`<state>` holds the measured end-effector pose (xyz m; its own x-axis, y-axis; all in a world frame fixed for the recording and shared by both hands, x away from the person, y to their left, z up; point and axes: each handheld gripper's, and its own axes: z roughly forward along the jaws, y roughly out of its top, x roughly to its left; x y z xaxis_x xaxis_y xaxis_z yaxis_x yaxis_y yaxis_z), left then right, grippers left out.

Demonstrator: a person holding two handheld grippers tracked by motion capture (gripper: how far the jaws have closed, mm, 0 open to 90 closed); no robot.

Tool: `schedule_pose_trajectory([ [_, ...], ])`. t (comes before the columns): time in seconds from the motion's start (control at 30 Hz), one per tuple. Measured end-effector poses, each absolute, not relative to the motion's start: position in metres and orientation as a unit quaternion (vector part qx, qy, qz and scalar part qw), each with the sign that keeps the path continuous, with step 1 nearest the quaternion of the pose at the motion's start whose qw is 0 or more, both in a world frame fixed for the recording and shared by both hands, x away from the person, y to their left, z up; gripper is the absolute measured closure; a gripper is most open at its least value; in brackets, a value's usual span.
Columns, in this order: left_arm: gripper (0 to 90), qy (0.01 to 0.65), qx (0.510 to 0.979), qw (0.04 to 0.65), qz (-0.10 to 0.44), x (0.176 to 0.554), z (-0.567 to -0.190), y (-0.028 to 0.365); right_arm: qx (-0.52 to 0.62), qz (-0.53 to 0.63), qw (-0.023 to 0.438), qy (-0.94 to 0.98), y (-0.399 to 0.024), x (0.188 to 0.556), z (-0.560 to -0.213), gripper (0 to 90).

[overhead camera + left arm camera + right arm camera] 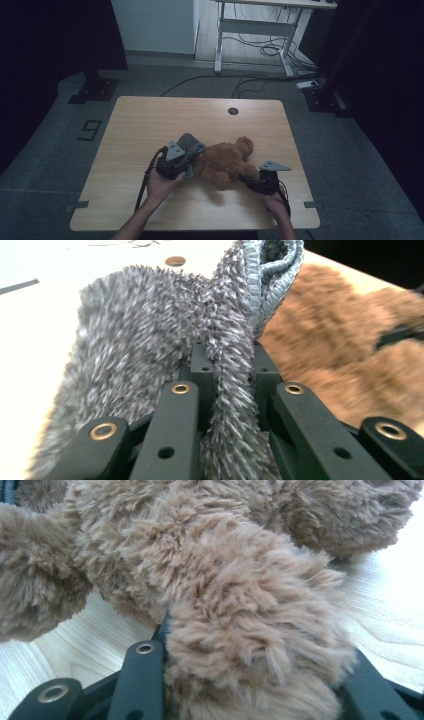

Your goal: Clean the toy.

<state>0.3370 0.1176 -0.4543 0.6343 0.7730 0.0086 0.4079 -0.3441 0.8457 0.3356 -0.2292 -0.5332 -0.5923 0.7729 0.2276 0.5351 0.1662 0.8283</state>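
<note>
Wooden table, one brown teddy, one grey cloth clamped in left gripper, right gripper clamped on teddy limb.

Grey cloth hides jaws' tips; teddy bear blurred.

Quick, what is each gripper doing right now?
Left gripper: closed on the grey fuzzy cloth.
Right gripper: closed on a limb of the teddy bear.

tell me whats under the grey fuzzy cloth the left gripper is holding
The grey cloth, pinched in the left gripper, hangs over the teddy bear at its left end and over bare table. Which part of the bear it covers is hidden by the cloth and gripper.
</note>
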Motion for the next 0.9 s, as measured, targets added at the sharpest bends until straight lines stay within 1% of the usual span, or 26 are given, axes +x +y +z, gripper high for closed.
schedule_pose_trajectory([
  [0.13, 78.2, 0.399, 0.790, 0.424, 0.194, 0.339, -0.470, 0.138, 0.433, 0.480, 0.120, 0.753, -0.229, 0.335, -0.534, 56.1],
  [0.2, 78.1, 0.405, 0.789, 0.421, 0.191, 0.342, -0.477, 0.141, 0.429, 0.480, 0.122, 0.755, -0.227, 0.335, -0.534, 56.1],
  [0.3, 78.2, 0.422, 0.788, 0.395, 0.213, 0.346, -0.479, 0.141, 0.431, 0.480, 0.119, 0.755, -0.226, 0.335, -0.534, 56.1],
  [0.43, 78.2, 0.443, 0.783, 0.390, 0.197, 0.353, -0.485, 0.149, 0.430, 0.479, 0.120, 0.756, -0.226, 0.335, -0.534, 56.1],
  [0.57, 78.0, 0.459, 0.774, 0.405, 0.165, 0.357, -0.490, 0.158, 0.427, 0.476, 0.118, 0.759, -0.225, 0.337, -0.536, 56.1],
  [0.67, 77.9, 0.471, 0.770, 0.401, 0.158, 0.362, -0.495, 0.166, 0.429, 0.474, 0.121, 0.759, -0.224, 0.337, -0.537, 56.0],
  [0.83, 77.8, 0.480, 0.760, 0.416, 0.137, 0.363, -0.502, 0.176, 0.430, 0.474, 0.122, 0.759, -0.223, 0.338, -0.538, 55.9],
  [0.9, 77.9, 0.478, 0.750, 0.438, 0.128, 0.360, -0.496, 0.182, 0.432, 0.472, 0.121, 0.759, -0.223, 0.338, -0.539, 55.9],
])
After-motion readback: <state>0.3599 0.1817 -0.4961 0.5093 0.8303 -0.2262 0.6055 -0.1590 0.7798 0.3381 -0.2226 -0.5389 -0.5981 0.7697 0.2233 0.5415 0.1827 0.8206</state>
